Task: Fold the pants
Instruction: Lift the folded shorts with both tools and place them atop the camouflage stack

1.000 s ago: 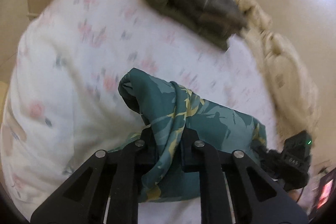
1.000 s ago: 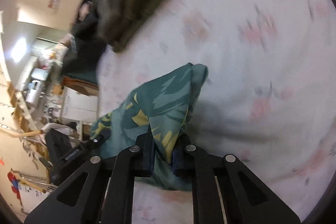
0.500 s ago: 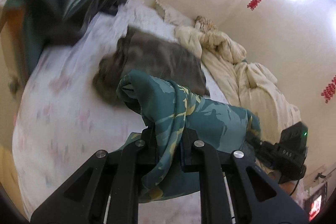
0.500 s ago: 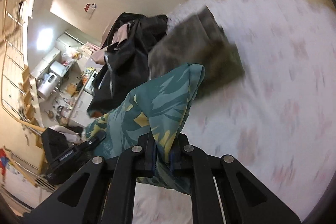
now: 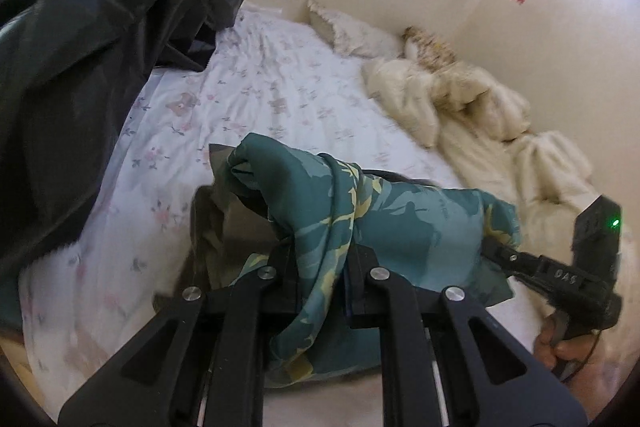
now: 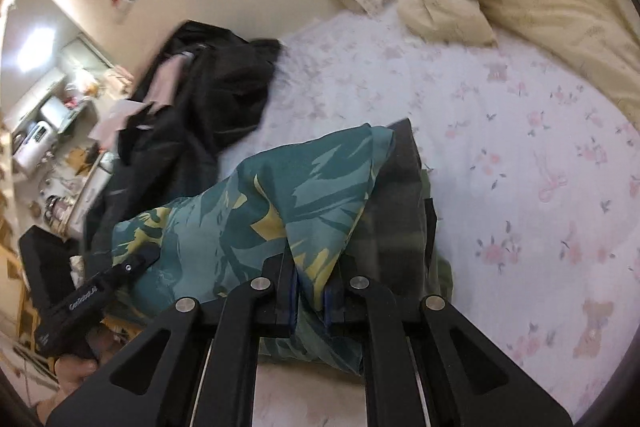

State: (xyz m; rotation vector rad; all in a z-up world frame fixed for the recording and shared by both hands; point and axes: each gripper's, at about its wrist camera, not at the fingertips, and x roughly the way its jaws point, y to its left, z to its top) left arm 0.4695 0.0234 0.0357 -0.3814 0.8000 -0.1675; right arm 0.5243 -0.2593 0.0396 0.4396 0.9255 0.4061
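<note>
The teal pants with a yellow leaf print (image 5: pixel 400 223) hang folded between both grippers, lifted over the bed. My left gripper (image 5: pixel 322 267) is shut on one bunched edge of them. My right gripper (image 6: pixel 311 287) is shut on the other edge (image 6: pixel 280 211). Each gripper shows in the other's view, the right one at the lower right (image 5: pixel 560 275), the left one at the lower left (image 6: pixel 100 291). A folded olive-grey garment (image 5: pixel 224 219) lies on the sheet right under the pants and also shows in the right wrist view (image 6: pixel 400 219).
The bed has a white floral sheet (image 6: pixel 540 155). A black jacket pile (image 5: pixel 80 59) lies on the left side of the bed. A rumpled cream duvet (image 5: pixel 480 115) runs along the wall side. Cluttered shelves (image 6: pixel 48 131) stand beyond the bed.
Both grippers have carried the pants from over bare sheet towards the olive-grey garment and tilted up. The garment, first far off, now lies directly under the pants. Both stay shut.
</note>
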